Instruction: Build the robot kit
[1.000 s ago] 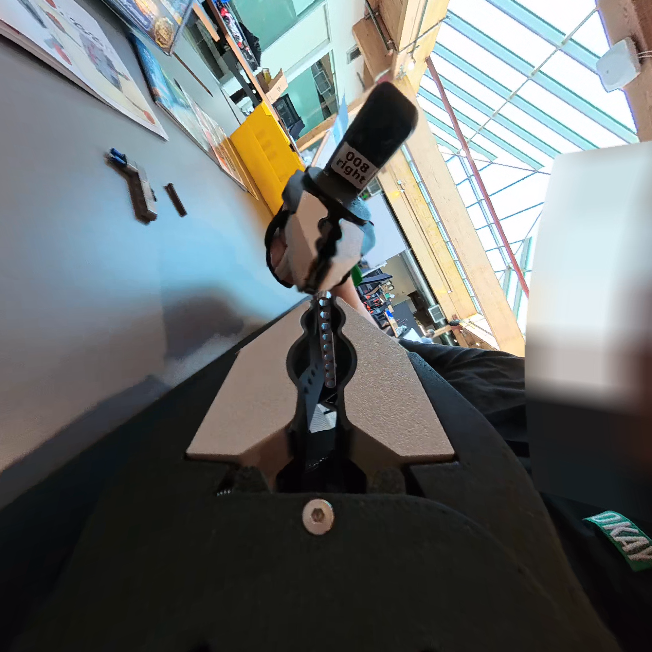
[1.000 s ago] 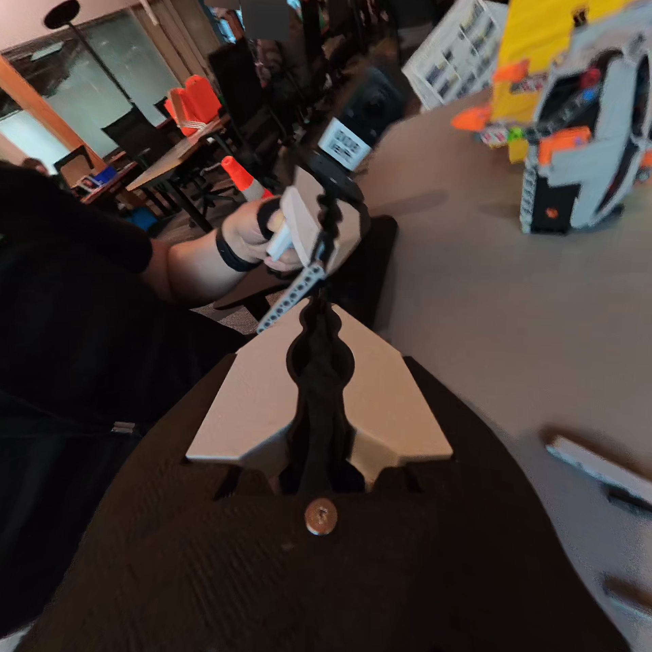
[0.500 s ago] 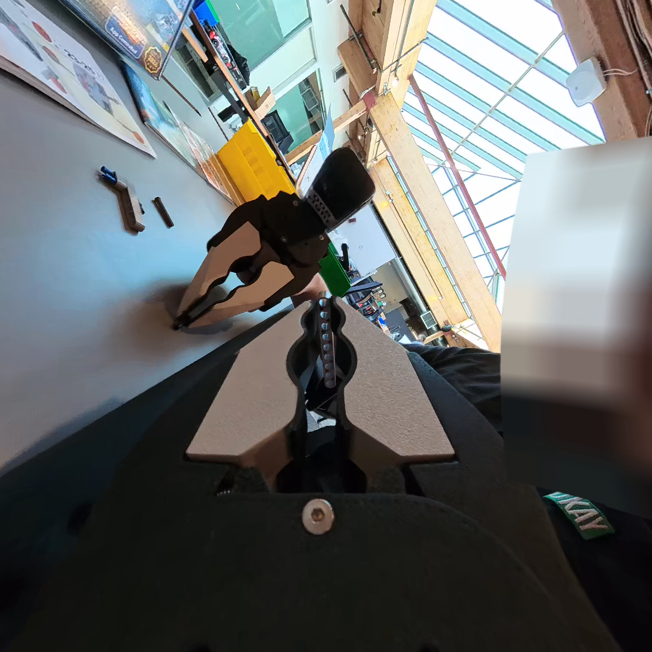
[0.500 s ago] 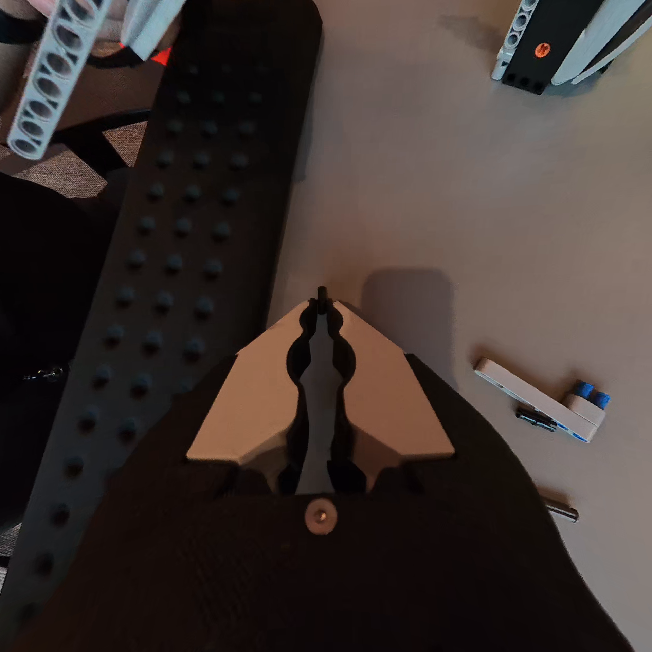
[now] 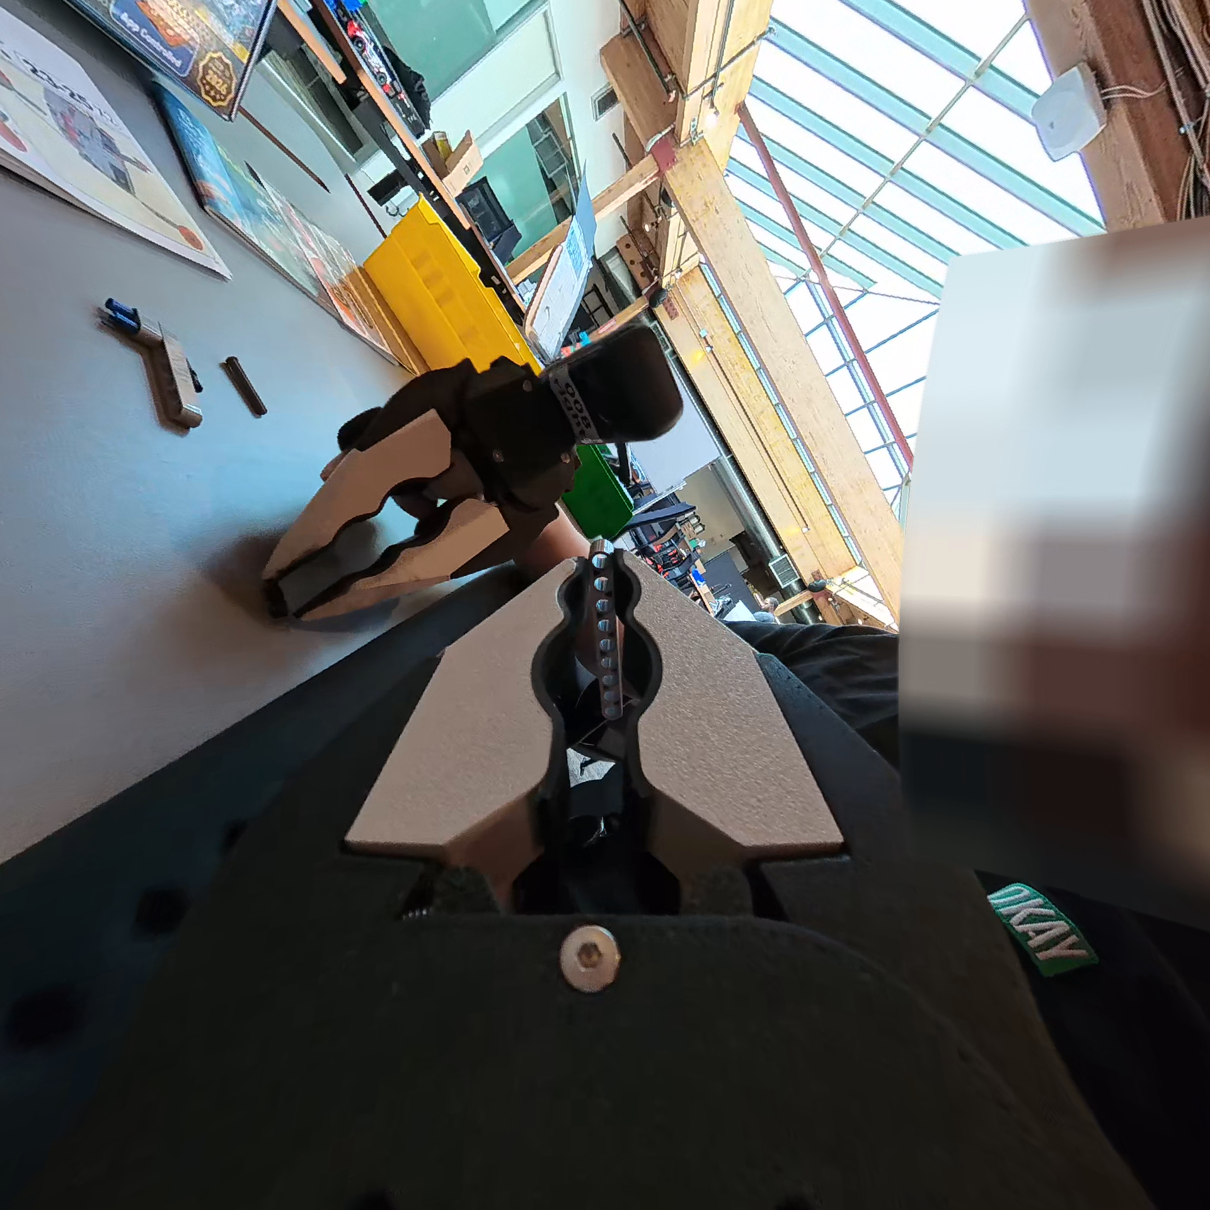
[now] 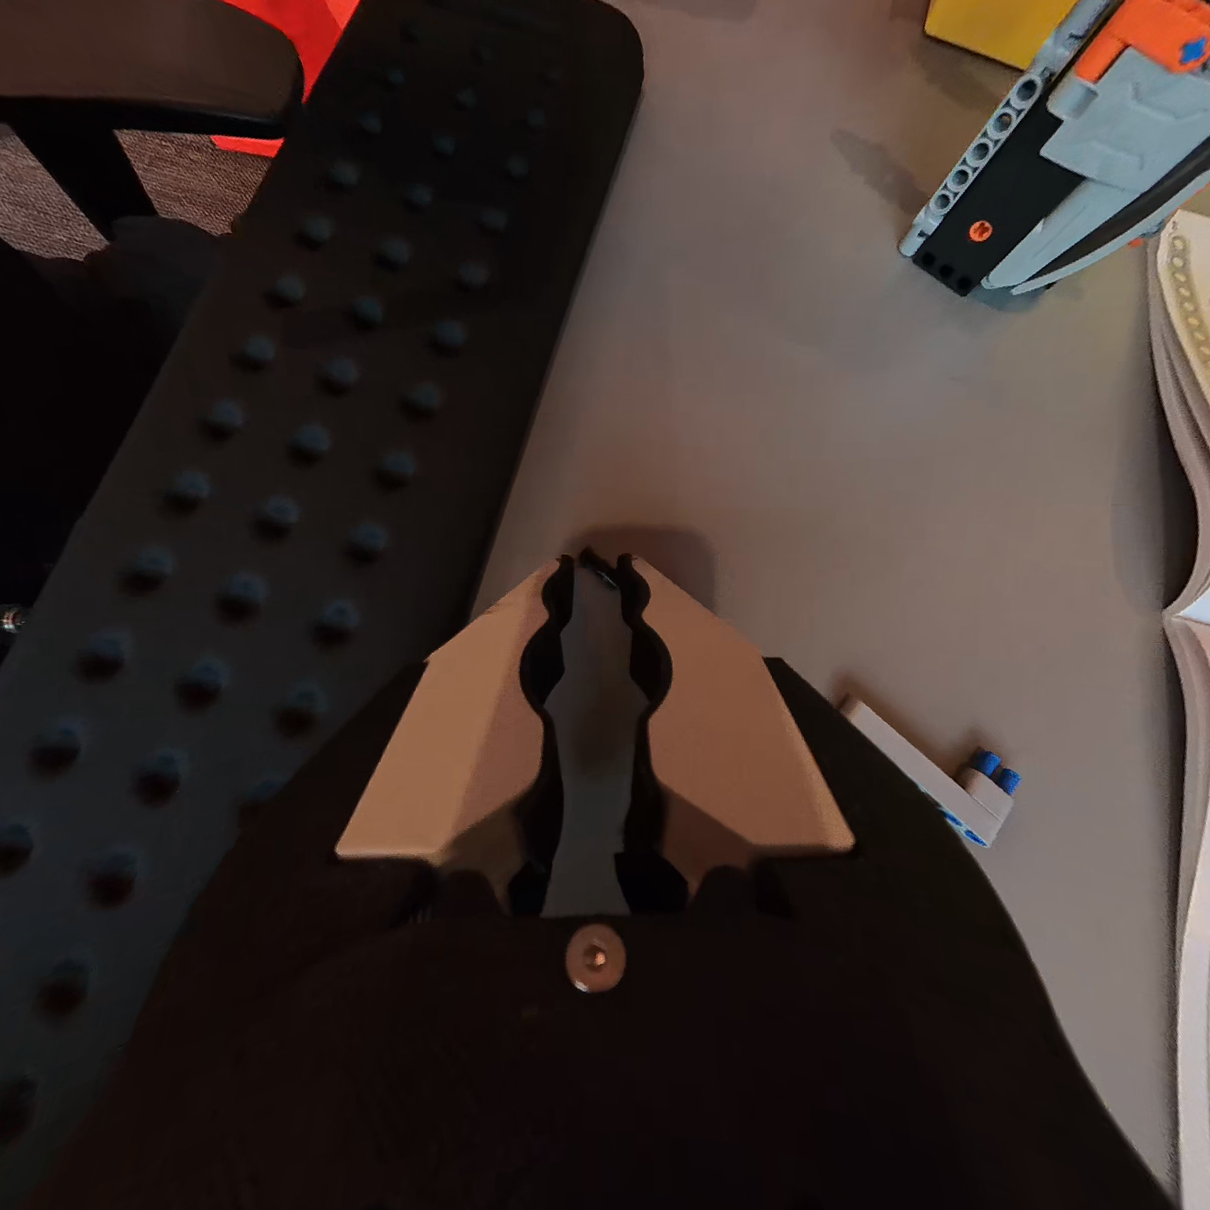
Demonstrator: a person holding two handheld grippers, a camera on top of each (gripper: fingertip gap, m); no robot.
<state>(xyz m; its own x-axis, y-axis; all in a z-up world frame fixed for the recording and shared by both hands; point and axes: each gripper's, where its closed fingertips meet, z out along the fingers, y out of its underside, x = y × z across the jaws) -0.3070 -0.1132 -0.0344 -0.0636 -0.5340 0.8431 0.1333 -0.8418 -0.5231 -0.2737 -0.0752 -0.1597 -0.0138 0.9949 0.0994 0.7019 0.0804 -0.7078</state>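
My left gripper (image 5: 599,563) has its jaws closed on a grey beam with a row of holes (image 5: 605,645). The beam stands lengthwise in the slot between them, its rounded end poking just past the tips at twelve o'clock, held up off the bench (image 6: 818,458). My right gripper (image 6: 596,563) points down at the bench with its jaws parted. A small black pin (image 6: 599,571) lies right between the tips, but I cannot tell whether either tip touches it. Just beside this gripper at three o'clock lies a grey angled piece with two blue pins (image 6: 930,786), partly hidden behind the gripper body. Along my nine-to-eleven side runs a long black studded plate (image 6: 327,393), whose edge lies close to the tips. Farther off at one o'clock stands a brick-built model in grey, black and orange (image 6: 1047,164), well apart from the pin. An open booklet (image 6: 1185,524) lies along the edge at three o'clock. From my left wrist view, the right gripper is low over the bench at ten o'clock. Beyond it are a short dark rod (image 5: 243,386) and, farther still, a yellow bin (image 5: 445,308).
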